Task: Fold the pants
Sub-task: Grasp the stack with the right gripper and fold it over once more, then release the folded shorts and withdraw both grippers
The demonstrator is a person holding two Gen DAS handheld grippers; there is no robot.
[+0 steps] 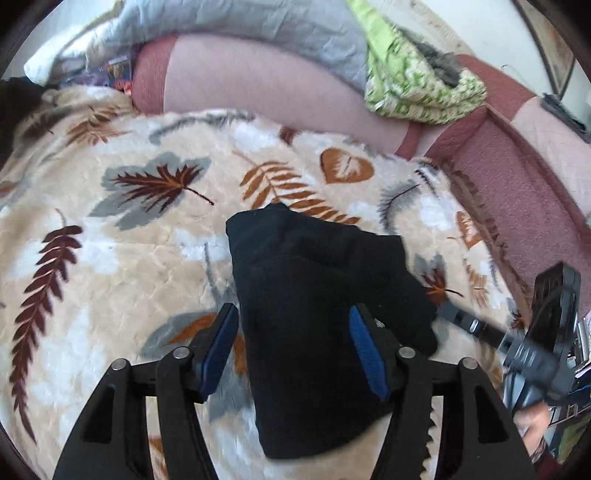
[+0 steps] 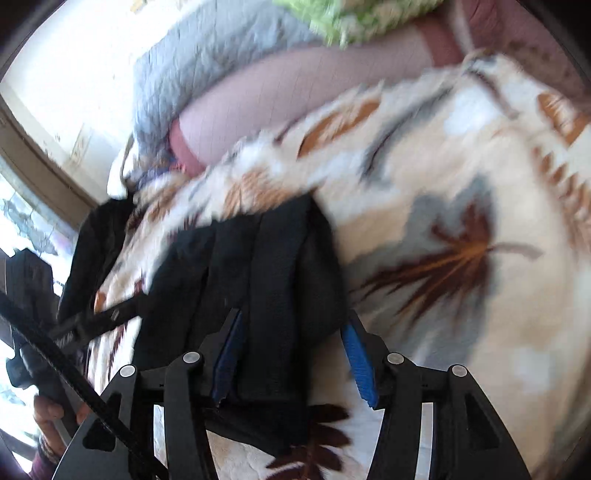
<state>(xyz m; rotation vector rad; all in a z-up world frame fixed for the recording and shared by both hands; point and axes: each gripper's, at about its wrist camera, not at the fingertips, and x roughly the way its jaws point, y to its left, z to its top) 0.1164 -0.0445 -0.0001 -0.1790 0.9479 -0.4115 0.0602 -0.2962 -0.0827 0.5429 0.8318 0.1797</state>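
Note:
The black pants lie bunched in a folded bundle on a cream blanket with a leaf pattern. My left gripper is open, its blue-padded fingers on either side of the bundle's near end. My right gripper is open too, straddling the near end of the pants in its own blurred view. The right gripper's body shows at the right edge of the left wrist view, and the left gripper's body shows at the left edge of the right wrist view.
A pink sofa back runs behind the blanket. A grey quilt and a green patterned cloth lie on it. A dark garment lies at the blanket's left edge by a bright window.

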